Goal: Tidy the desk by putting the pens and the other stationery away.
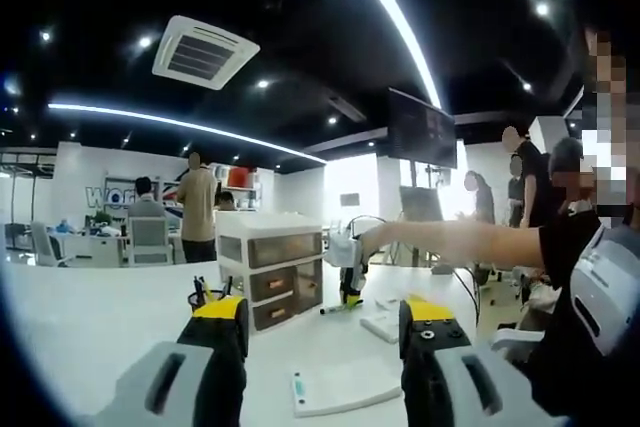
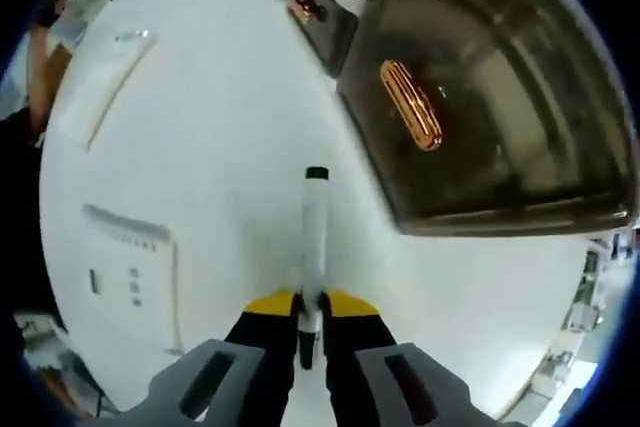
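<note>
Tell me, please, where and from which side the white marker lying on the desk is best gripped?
Grip the marker on its plain white barrel, near the end away from the black cap, coming in along its length from that end. It lies flat on the desk and is slim and straight, so the jaws can close across its width. The right gripper is shut on it in this way, beside the drawer unit.
</note>
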`<move>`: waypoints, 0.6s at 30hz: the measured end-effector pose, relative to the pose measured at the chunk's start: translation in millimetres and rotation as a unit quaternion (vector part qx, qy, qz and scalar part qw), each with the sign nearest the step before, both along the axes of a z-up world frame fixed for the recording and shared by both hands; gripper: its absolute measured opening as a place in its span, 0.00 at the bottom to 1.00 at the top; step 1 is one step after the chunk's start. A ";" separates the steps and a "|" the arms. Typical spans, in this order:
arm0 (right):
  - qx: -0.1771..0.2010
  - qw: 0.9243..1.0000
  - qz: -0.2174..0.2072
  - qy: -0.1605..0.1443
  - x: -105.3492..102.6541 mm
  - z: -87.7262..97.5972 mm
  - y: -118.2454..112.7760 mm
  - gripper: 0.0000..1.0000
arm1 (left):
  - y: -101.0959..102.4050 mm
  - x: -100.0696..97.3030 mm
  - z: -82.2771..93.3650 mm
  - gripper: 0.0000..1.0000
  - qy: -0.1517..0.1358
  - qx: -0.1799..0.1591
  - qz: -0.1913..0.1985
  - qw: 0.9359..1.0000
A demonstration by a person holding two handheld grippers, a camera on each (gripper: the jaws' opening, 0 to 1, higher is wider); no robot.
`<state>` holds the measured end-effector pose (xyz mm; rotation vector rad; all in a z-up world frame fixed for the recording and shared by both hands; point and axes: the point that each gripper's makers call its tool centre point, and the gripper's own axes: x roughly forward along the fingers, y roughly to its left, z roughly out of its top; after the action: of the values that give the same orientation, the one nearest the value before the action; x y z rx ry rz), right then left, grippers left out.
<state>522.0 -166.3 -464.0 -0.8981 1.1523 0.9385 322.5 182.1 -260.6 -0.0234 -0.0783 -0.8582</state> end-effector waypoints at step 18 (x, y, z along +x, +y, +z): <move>0.228 0.971 0.001 -0.067 -24.8 88.7 33.7 0.08 | 1.9 -3.0 4.3 0.61 -0.007 -0.004 0.004 1.000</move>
<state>497.1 -132.6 -375.3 -0.5760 0.7736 1.0710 319.4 184.0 -256.3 -0.0240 -0.0941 -0.8505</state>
